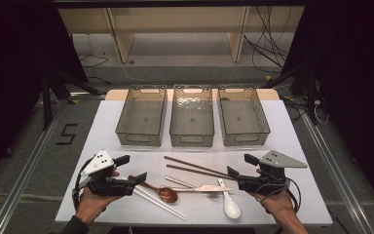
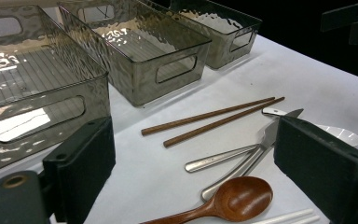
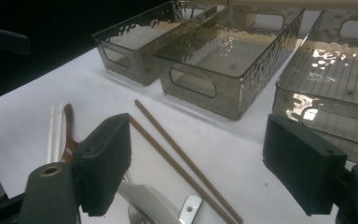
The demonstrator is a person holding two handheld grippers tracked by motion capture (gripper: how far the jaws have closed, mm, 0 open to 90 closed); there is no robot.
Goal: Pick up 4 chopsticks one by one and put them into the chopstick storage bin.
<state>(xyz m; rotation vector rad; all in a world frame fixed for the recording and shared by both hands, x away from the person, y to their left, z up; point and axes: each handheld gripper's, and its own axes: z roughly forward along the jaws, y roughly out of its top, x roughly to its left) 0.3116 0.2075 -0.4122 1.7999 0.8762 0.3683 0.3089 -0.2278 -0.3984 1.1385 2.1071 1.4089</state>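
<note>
Loose cutlery lies at the front of the white table (image 1: 102,126). There is a pair of brown chopsticks (image 1: 195,167) (image 2: 209,119) (image 3: 177,161), a wooden spoon (image 1: 161,191) (image 2: 233,200), white chopsticks (image 1: 158,202), metal cutlery (image 1: 199,187) (image 2: 223,158) and a white ceramic spoon (image 1: 230,204). My left gripper (image 1: 131,168) (image 2: 193,149) hovers open just left of the wooden spoon, pointing right. My right gripper (image 1: 242,165) (image 3: 198,154) stands open right of the brown chopsticks, pointing left. Nothing sits between either pair of jaws.
Three translucent grey bins stand side by side at the back of the table: left (image 1: 139,139), middle (image 1: 192,140), right (image 1: 246,139). All look bare inside. Black stands and cables flank the table, and shelving stands on the floor beyond it.
</note>
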